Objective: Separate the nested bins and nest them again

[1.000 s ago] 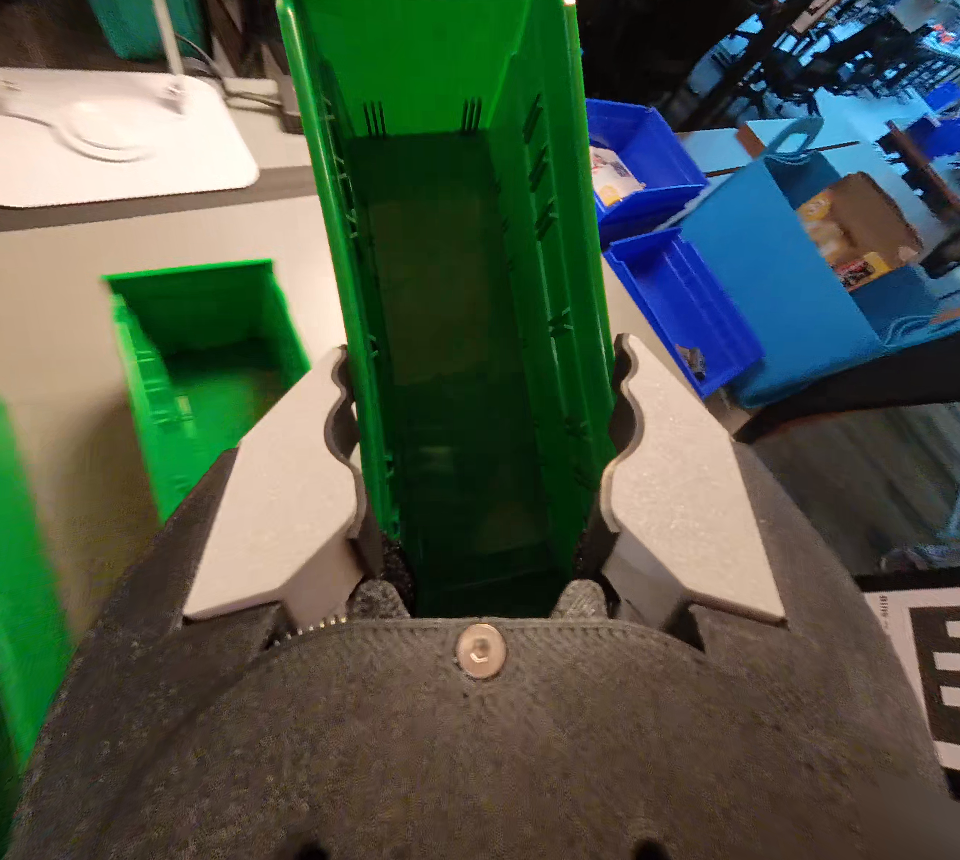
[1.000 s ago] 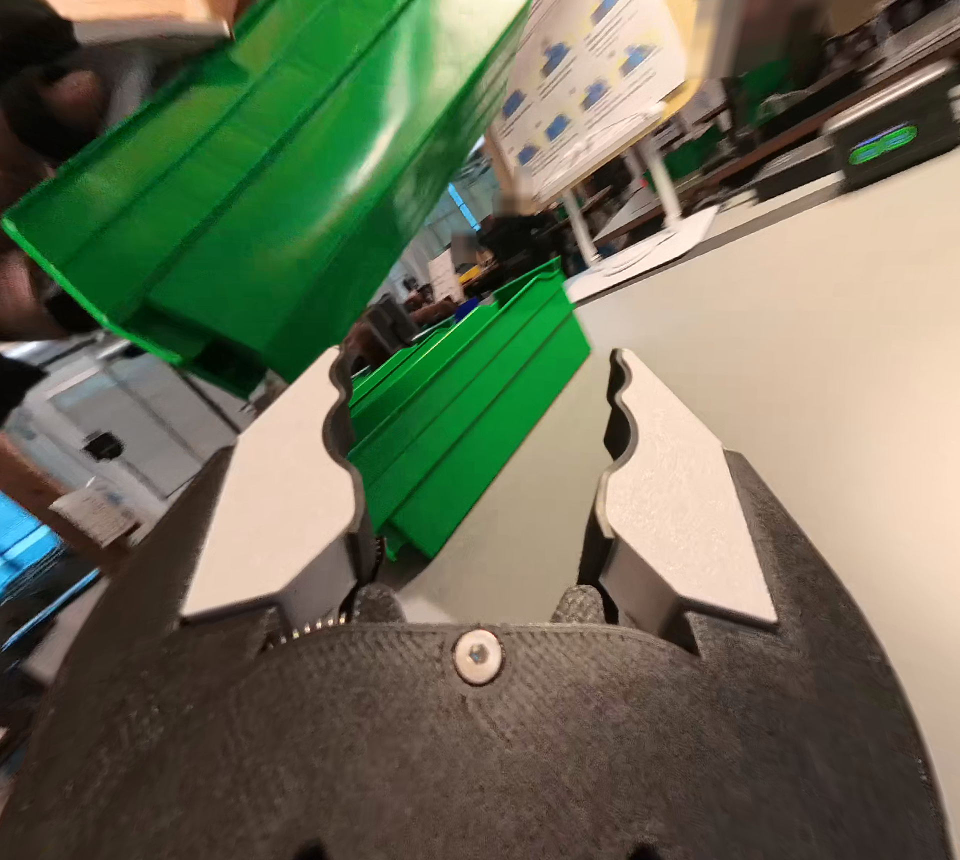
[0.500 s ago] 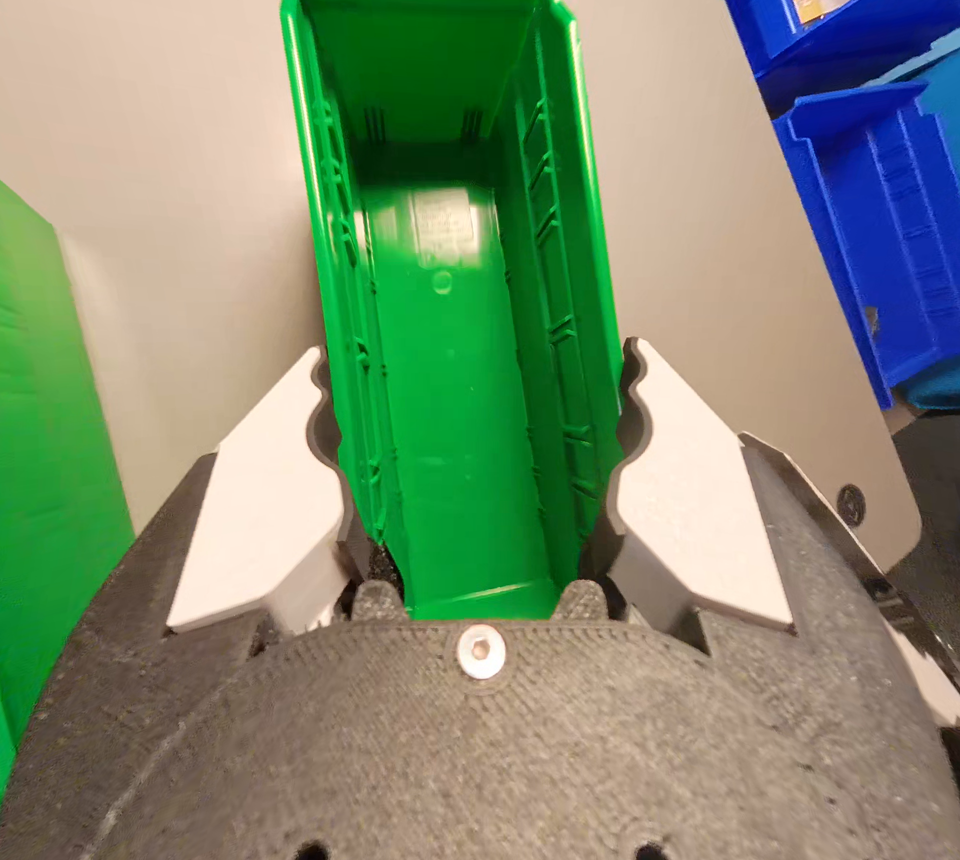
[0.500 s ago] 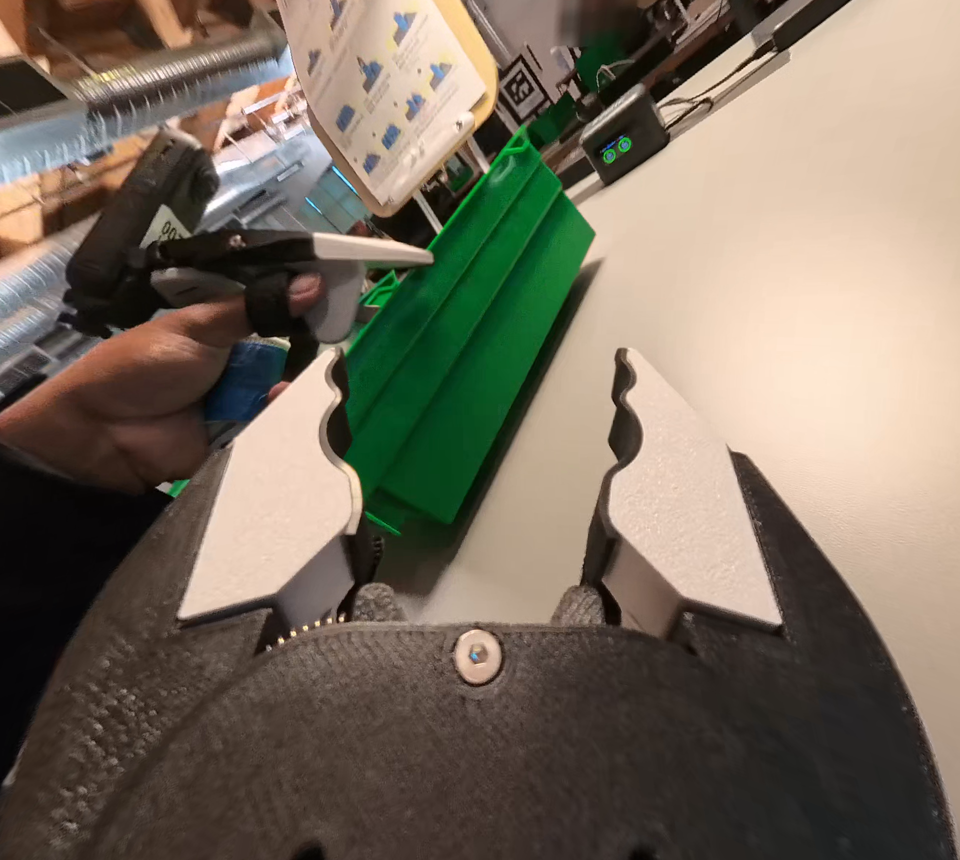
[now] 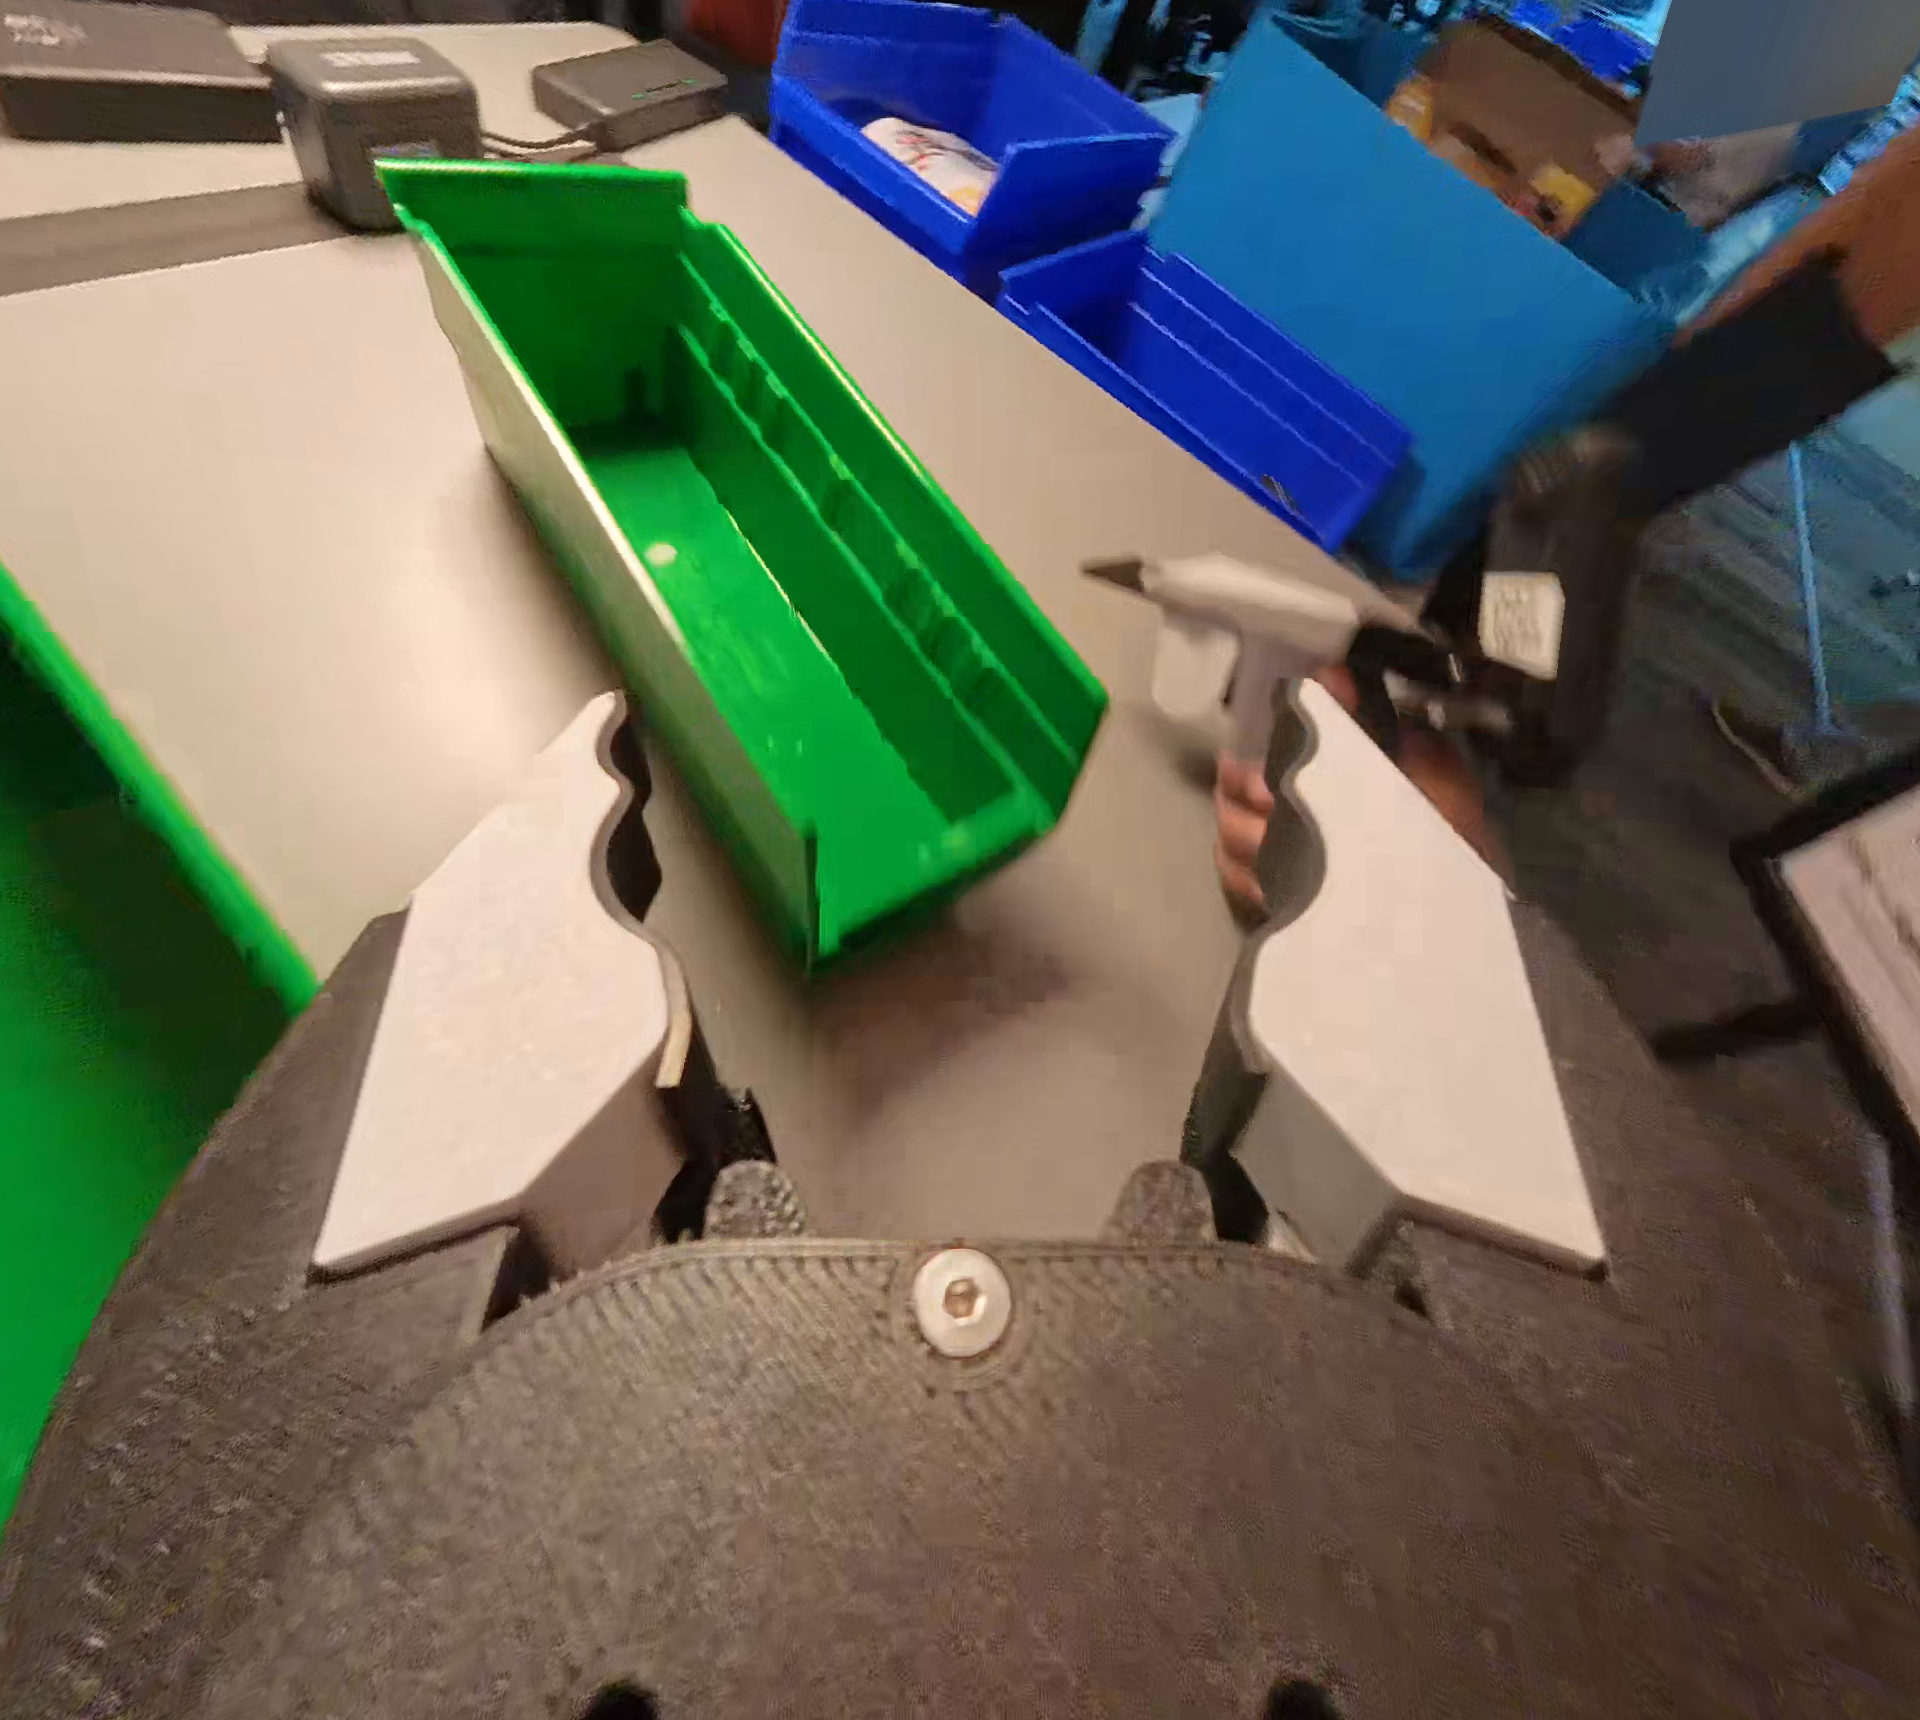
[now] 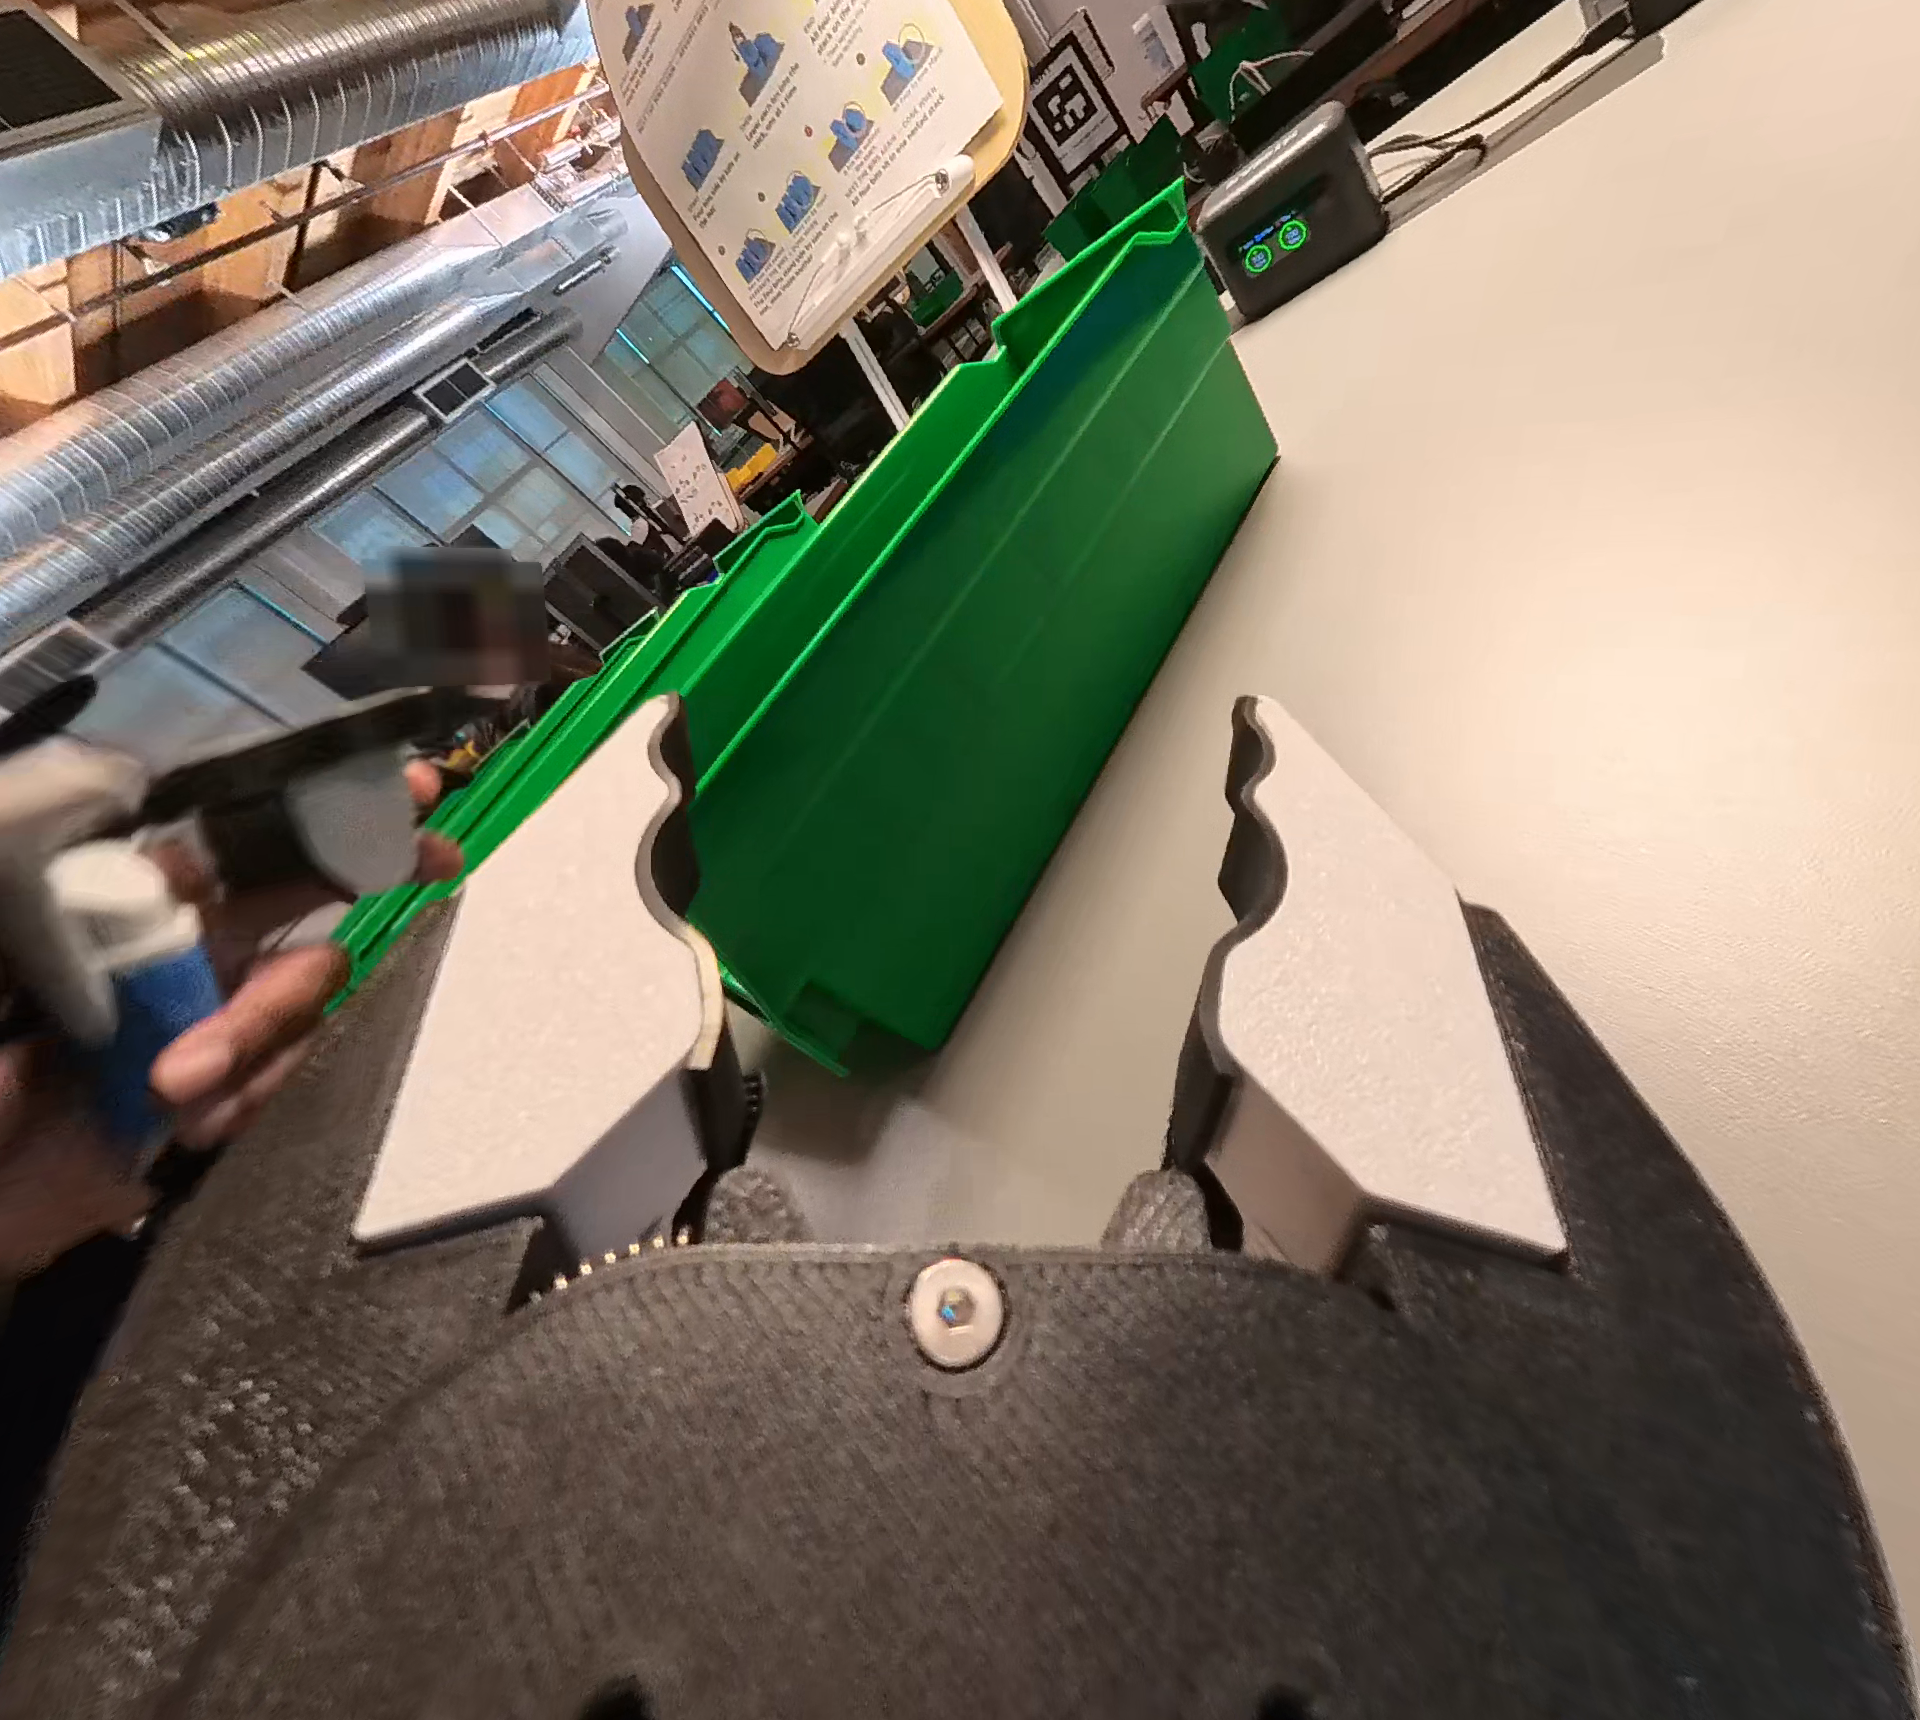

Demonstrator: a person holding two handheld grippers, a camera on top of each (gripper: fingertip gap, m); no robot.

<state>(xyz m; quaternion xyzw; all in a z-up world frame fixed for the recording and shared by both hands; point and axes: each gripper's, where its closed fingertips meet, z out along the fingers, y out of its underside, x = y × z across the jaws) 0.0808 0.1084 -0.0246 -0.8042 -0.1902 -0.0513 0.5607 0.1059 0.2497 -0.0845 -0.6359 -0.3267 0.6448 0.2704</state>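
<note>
Released since half second ago: green bin (image 5: 790, 590) no longer between left gripper (image 5: 951, 797) fingers, now resting on table (image 5: 260, 475).
- Left gripper: spread, empty, pulled back; bin ahead and slightly left, long axis running away leftward, near end just past fingertips.
- Right gripper (image 6: 956, 797): spread, empty, beside bin's long side wall (image 6: 987, 683); roughly as near.
- Second green bin (image 5: 94, 995): far left edge, partly cut off.
- Contents: green bin empty; blue bins (image 5: 966, 132) off table's right side, one holding packet.
</note>
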